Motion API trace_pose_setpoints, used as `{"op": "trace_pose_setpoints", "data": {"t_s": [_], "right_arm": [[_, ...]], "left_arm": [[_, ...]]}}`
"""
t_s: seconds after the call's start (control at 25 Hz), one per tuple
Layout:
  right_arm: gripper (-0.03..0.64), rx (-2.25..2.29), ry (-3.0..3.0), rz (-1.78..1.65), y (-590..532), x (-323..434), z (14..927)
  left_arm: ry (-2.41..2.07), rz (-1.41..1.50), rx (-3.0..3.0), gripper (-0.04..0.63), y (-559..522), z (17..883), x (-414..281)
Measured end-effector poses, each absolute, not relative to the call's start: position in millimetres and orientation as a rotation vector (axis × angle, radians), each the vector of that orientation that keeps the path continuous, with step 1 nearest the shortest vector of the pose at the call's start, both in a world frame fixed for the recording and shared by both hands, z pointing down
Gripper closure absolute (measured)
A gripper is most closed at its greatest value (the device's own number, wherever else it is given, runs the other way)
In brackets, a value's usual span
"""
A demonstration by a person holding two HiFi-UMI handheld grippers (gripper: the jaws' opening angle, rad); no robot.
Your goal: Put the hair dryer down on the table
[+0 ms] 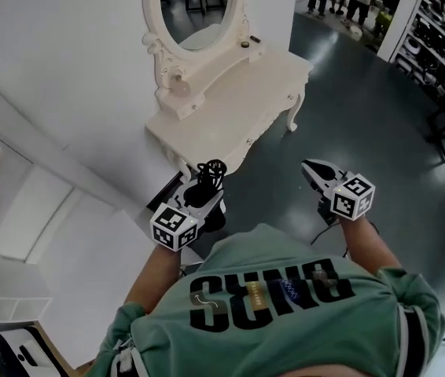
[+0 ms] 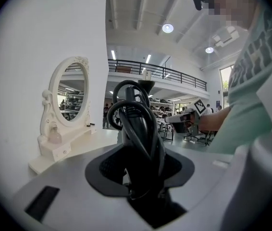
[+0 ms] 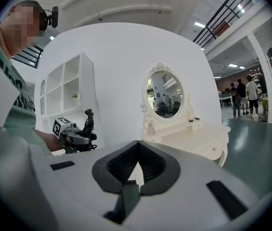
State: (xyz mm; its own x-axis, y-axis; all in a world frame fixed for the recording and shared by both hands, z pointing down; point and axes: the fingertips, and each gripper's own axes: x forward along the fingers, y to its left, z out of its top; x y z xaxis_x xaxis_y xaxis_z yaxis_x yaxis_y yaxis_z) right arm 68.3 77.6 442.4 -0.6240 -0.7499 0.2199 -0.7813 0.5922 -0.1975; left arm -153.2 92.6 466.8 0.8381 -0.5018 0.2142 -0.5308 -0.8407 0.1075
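The person wears a green short-sleeved shirt (image 1: 285,297) with large black lettering across the chest. White and dark stripes (image 1: 408,332) run down its right side. A small black camera (image 3: 53,16) is mounted at the head. The left gripper (image 1: 211,199) and right gripper (image 1: 310,167) have light grey housings, black ribbed pads (image 3: 121,163) and rectangular black recesses. Each gripper carries a white cube with black square markers: the left cube (image 1: 174,226) and the right cube (image 1: 353,195).

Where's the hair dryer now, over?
Left gripper shut on dryer. Right gripper shut, empty. Dryer not down yet; table ahead, top mostly bare.
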Motion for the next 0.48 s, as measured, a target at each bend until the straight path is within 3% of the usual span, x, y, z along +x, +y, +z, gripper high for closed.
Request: {"op": "trace_pose_setpoints", "data": {"t_s": [0.48], "right_arm": [[0.623,1.296,-2.659,0.437,-68.0,-3.1,442.9]], "left_arm": [[-0.788,0.277,2.844,0.433,-38.4,466.5,-223.4]]}}
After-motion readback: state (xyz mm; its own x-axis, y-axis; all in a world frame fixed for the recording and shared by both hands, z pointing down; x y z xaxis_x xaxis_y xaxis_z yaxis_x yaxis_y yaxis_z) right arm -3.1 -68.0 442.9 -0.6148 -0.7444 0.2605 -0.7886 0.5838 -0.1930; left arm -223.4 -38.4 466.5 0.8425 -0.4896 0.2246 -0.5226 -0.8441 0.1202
